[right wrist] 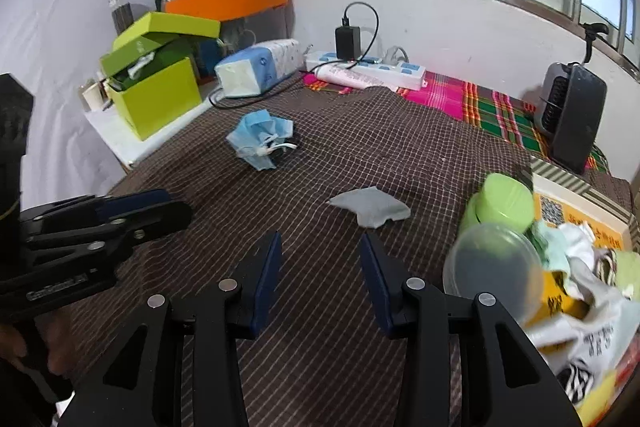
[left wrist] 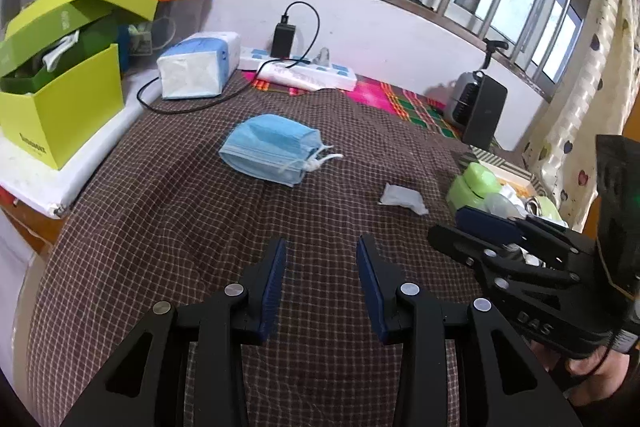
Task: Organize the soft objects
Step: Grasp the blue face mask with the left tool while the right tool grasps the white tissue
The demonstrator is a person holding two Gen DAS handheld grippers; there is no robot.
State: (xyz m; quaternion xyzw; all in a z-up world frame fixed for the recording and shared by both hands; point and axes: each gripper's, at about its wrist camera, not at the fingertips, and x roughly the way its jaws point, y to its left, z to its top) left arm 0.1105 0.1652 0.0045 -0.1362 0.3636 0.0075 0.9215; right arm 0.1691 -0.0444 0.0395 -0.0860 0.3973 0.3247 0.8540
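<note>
- On the brown checked cloth covering the table [left wrist: 168, 227], a stack of blue face masks [left wrist: 272, 147] lies roughly mid-surface, its white ear loops trailing toward the window side.
- Nearer than the masks and toward the green containers [right wrist: 500, 203] lies a crumpled white tissue [right wrist: 370, 210], flat on the cloth and touching nothing else.
- Left gripper [left wrist: 321, 287]: jaws spread and empty, hovering above the cloth short of the masks.
- Right gripper [right wrist: 320, 283]: jaws likewise spread and empty, aimed at the tissue (the closer target for that side).
- Beyond the masks, toward the wall, sit a wrapped tissue pack [left wrist: 198, 65] and an open lime-green box [left wrist: 60, 107], likely places for soft things, though that is a judgement.
- To do the pick well, I would lower the right jaws straddling the tissue's raised fold, and close gently so the cloth beneath is not pinched with it.
- For the masks, grip across the whole stack's edge, not the loops, or the stack may fan apart.
</note>
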